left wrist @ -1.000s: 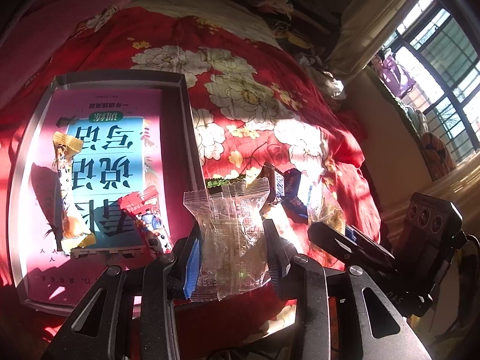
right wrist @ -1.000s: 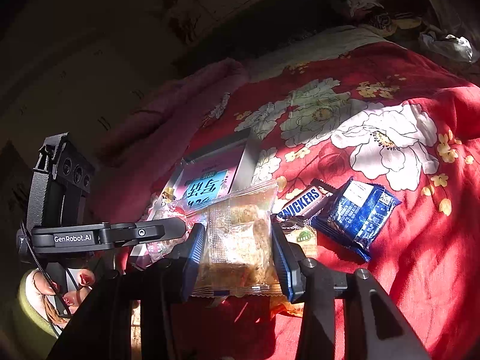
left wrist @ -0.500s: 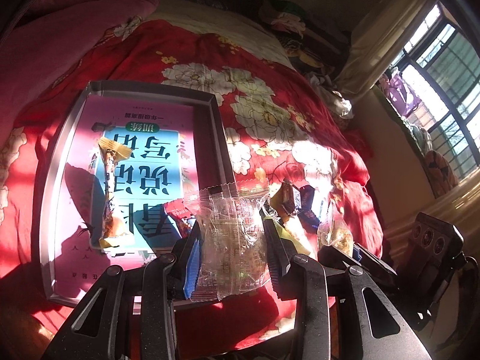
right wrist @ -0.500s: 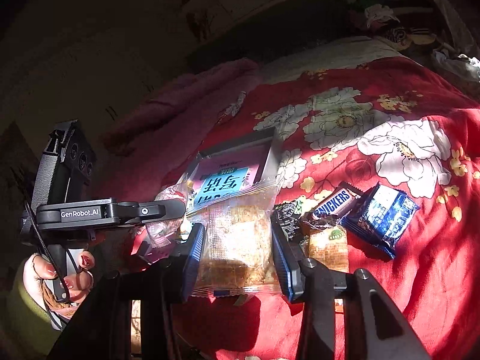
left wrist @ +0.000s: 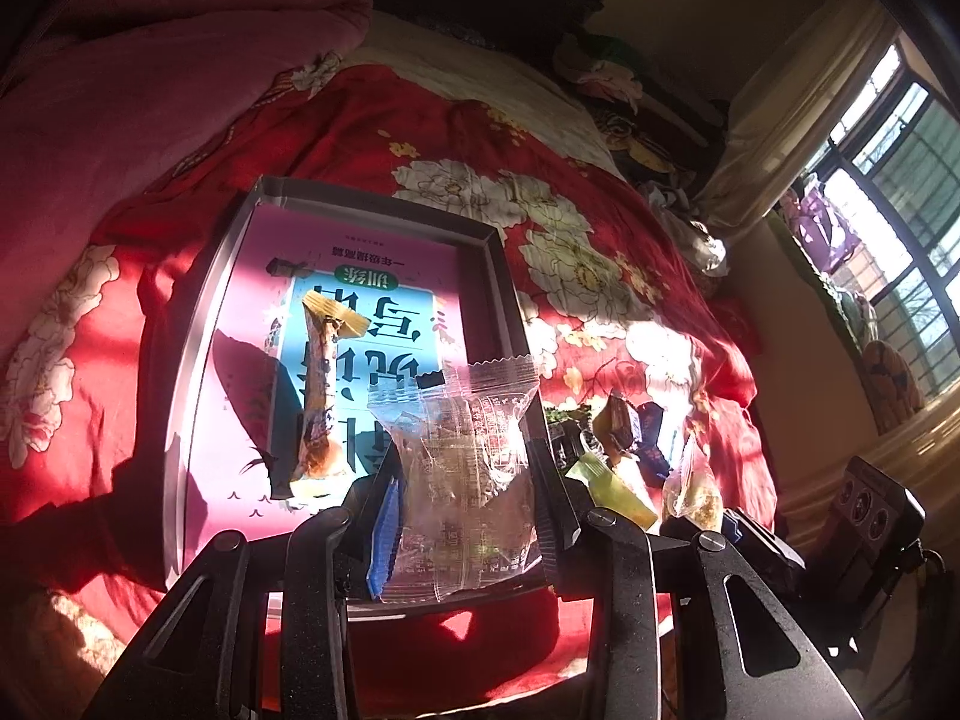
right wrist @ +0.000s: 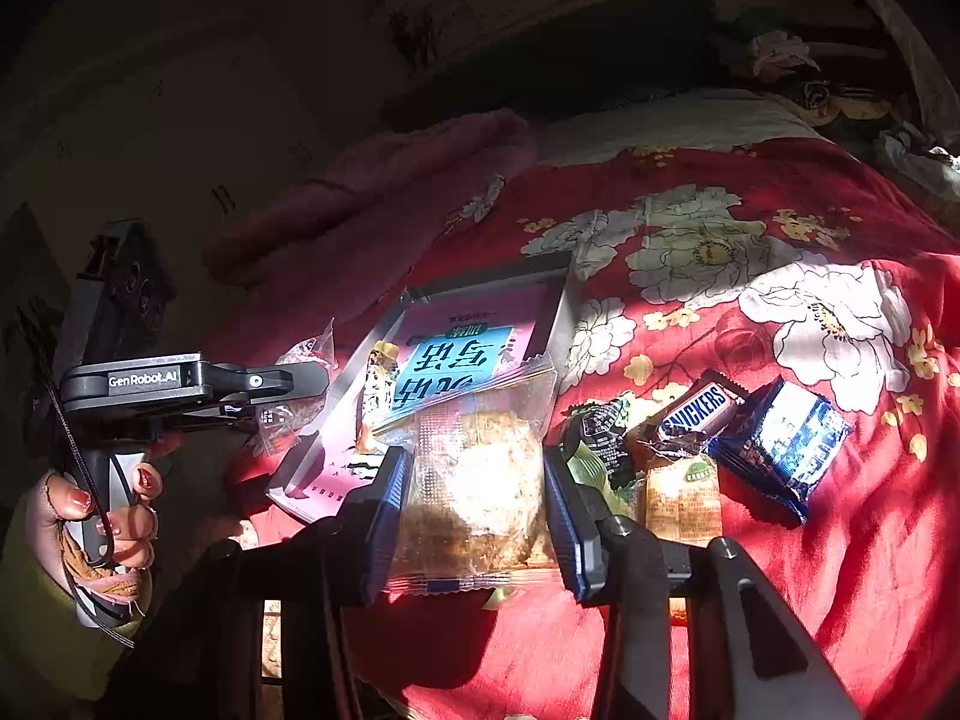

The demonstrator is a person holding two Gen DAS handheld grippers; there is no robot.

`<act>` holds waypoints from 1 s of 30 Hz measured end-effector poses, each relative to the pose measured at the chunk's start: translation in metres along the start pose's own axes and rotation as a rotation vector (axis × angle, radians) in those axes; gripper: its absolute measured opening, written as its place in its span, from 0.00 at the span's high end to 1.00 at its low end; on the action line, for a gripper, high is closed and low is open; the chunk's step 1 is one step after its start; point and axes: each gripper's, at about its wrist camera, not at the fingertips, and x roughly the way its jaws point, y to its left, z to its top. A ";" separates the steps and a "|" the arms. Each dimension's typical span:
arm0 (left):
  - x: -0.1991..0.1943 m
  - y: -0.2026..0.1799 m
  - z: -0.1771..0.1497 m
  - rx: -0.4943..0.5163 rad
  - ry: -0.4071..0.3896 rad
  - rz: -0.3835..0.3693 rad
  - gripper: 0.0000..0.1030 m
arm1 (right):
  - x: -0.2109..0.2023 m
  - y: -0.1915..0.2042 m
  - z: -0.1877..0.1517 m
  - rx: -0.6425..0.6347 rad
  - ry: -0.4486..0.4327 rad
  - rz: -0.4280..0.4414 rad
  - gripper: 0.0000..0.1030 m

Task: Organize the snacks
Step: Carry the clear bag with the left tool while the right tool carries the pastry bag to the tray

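I have a snack in each hand. My left gripper [left wrist: 465, 480] is pinched on a clear packet [left wrist: 462, 468], which hangs over the near right corner of the grey tray [left wrist: 198, 324], just above its rim by my judgement. My right gripper [right wrist: 477, 504] is clamped on a crumbly pastry packet [right wrist: 474, 480], held above the red floral bedspread [right wrist: 810, 570] just beside the tray's right edge.

So far, one long wrapped stick [left wrist: 321, 396] lies lengthwise on the pink-and-blue printed floor of the tray, near its middle. My own packet hides the tray's near right corner, so there may be something more lying there; I cannot tell.

Left to do: set down both packets I hold, then fetch the heap on the bedspread to the right of the tray. That heap has a Snickers bar [right wrist: 696, 411], a blue foil pack [right wrist: 780, 444], a dark wrapped sweet [right wrist: 606, 438] and an orange-tan packet [right wrist: 681, 498], all touching or overlapping. I judge the job under halfway, with most pieces not yet in the tray.
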 end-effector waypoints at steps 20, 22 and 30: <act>-0.030 0.039 -0.002 -0.046 -0.062 0.068 0.62 | 0.013 0.037 0.001 -0.079 0.025 0.004 0.57; -0.032 0.043 -0.004 -0.051 -0.064 0.071 0.62 | 0.013 0.041 0.002 -0.085 0.024 0.008 0.57; -0.035 0.057 -0.007 -0.069 -0.063 0.072 0.62 | 0.020 0.055 0.005 -0.101 0.033 0.007 0.57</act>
